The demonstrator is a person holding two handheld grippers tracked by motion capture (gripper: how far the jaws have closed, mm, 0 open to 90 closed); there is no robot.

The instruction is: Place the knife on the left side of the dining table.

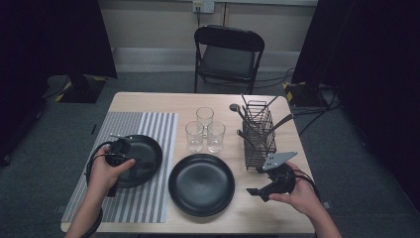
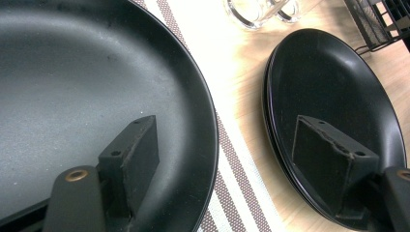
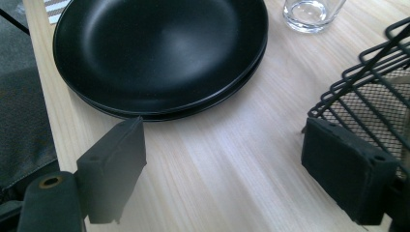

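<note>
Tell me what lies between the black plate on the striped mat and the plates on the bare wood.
In the left gripper view, the plate on the mat and the stacked plates are separated by the striped mat's edge and bare table.

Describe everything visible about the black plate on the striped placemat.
The black plate is round, matte and shallow with a raised rim, probably ceramic or melamine, and faintly dusty in the left gripper view. It lies flat and empty on the striped placemat, left of the stacked plates. The left gripper hangs over its left part, jaws open around its right rim; contact cannot be told.
</note>
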